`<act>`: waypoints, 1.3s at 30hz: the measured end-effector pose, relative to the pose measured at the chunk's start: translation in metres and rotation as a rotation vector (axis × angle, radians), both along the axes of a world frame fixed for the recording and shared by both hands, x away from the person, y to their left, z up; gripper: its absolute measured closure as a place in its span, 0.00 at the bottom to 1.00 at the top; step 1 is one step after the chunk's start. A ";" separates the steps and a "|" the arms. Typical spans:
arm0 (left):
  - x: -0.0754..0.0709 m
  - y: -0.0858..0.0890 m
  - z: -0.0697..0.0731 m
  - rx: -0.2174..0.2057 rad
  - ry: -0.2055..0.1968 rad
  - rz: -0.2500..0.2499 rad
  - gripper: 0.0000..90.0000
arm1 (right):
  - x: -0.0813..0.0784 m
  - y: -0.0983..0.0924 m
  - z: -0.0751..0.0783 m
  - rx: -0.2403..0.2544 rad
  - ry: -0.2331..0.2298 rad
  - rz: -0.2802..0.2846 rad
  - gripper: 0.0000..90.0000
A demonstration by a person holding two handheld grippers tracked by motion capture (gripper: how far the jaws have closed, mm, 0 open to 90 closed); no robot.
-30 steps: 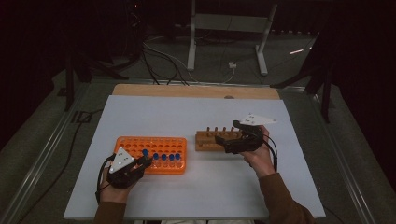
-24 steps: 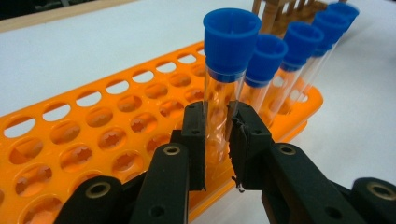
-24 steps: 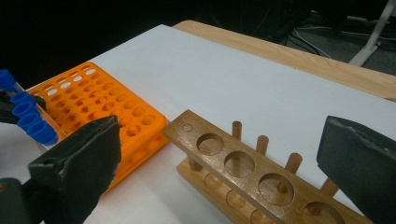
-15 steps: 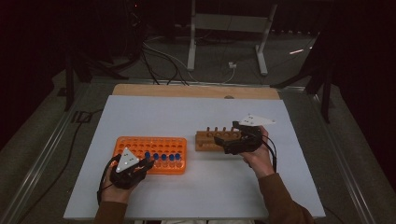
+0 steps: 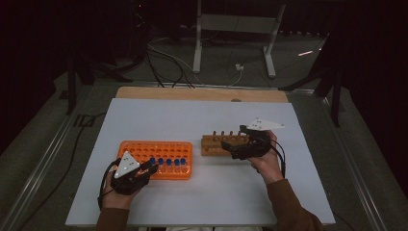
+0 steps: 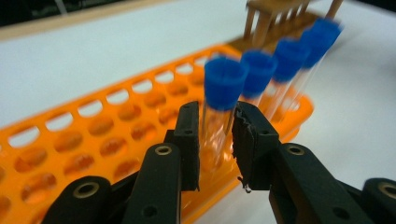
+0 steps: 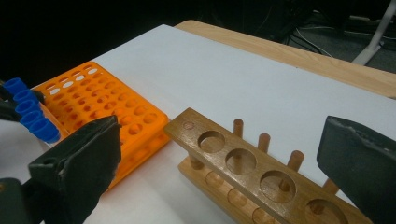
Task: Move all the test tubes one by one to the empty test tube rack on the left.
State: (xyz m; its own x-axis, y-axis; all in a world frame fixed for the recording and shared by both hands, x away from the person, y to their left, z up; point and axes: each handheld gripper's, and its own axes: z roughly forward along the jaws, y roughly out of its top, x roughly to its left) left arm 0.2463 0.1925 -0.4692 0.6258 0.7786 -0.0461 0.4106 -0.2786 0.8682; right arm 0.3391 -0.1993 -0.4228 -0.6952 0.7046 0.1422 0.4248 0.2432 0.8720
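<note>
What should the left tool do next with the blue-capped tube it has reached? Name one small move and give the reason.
Probably lift it straight up. The left tool has its jaws on either side of the nearest blue-capped tube, just under the cap, and they have just been opening slightly, so firm the grip first. The tube stands upright in the orange rack; the wooden rack beside the open right tool has empty holes.

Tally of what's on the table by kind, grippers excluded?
Blue-capped tubes: 5 (the far ones crowd together, so possibly 4)
Orange rack: 1
Wooden rack: 1
Total: 7
</note>
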 end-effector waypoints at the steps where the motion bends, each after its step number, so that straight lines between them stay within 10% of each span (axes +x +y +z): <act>1: -0.001 0.001 0.001 -0.006 -0.007 0.000 0.82 | 0.000 -0.001 0.000 0.000 0.001 -0.001 0.00; 20: 0.001 -0.002 -0.001 0.046 0.018 0.006 0.86 | -0.003 -0.007 -0.001 0.008 -0.011 -0.007 0.00; 39: -0.009 0.023 0.025 -0.108 -0.139 0.102 0.46 | -0.016 -0.029 -0.007 0.012 -0.043 -0.059 0.00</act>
State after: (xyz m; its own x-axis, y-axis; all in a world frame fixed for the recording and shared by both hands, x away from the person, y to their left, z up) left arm 0.2374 0.2150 -0.4438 0.5498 0.8337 -0.0515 0.3062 -0.1438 0.9410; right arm 0.3233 -0.2287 -0.4298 -0.6579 0.7432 0.1217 0.4004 0.2083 0.8923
